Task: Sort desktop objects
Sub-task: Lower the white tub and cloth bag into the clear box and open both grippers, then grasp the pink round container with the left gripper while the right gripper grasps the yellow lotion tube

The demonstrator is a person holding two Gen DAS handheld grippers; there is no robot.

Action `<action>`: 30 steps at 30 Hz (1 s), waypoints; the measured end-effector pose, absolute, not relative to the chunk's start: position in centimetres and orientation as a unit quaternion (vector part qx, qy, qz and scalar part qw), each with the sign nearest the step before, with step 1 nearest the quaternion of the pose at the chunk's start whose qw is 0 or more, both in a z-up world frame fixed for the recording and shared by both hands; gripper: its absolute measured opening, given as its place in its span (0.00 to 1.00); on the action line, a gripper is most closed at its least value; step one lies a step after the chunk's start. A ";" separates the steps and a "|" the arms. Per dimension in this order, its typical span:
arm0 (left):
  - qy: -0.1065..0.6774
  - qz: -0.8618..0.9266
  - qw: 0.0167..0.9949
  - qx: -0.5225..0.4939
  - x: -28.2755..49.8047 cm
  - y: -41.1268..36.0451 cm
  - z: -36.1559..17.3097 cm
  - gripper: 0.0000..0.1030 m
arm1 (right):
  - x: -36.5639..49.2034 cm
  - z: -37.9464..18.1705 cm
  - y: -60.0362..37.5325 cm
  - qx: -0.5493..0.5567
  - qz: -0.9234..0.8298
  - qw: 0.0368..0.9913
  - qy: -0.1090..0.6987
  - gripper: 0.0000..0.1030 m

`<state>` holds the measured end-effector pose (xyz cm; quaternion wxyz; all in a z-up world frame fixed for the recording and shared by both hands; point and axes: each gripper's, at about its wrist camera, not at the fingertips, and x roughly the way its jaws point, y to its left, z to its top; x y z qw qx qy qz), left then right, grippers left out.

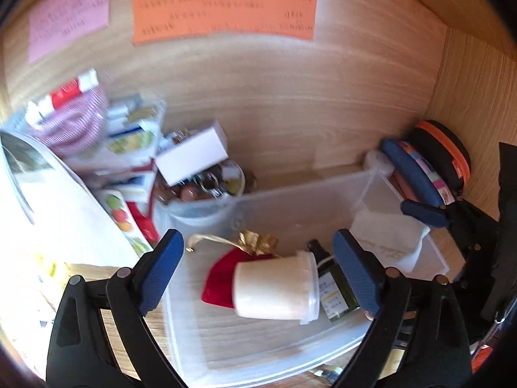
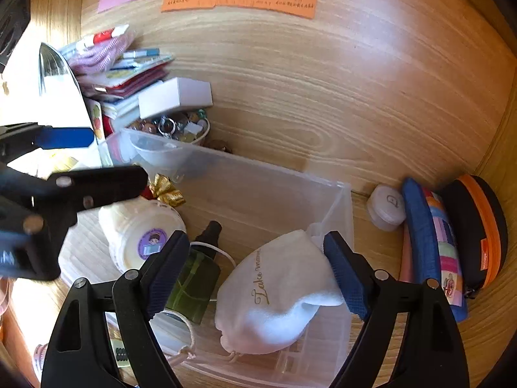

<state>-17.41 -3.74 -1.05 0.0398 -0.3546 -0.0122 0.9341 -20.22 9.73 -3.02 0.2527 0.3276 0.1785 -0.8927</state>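
A clear plastic bin [image 1: 290,200] [image 2: 258,174] on the wooden desk holds a white jar [image 1: 274,286] [image 2: 142,236] on its side, a dark green bottle [image 1: 336,287] [image 2: 194,284], a red pouch with a gold bow [image 1: 219,278] and a white drawstring pouch [image 2: 284,291] [image 1: 384,242]. My left gripper [image 1: 258,274] is open above the jar and bottle, and it also shows at the left of the right wrist view [image 2: 64,161]. My right gripper [image 2: 255,271] is open, its fingers on either side of the white pouch; whether they touch it I cannot tell.
A white box [image 1: 190,155] [image 2: 174,97] rests on a tub of beads [image 2: 171,127]. Stacked booklets and packets [image 1: 97,135] [image 2: 113,64] sit at the left. A blue pencil case [image 2: 433,245] [image 1: 416,171], an orange-rimmed black case [image 2: 478,226] and a small white pot [image 2: 386,208] stand at the right wall.
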 end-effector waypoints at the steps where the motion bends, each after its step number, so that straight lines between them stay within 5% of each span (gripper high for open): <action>1: -0.015 0.935 0.044 -0.353 -17.3 -3.8 -0.9 0.92 | -20.1 -2.8 9.8 0.323 -0.893 0.255 0.180 0.81; 16: -0.030 0.940 0.050 -0.335 -12.7 -5.1 1.4 0.94 | -17.1 1.7 13.3 0.293 -0.908 0.263 0.142 0.83; 30: -0.006 0.944 0.041 -0.328 -4.7 -4.9 0.1 0.97 | -9.5 3.7 16.8 0.253 -0.933 0.216 0.135 0.96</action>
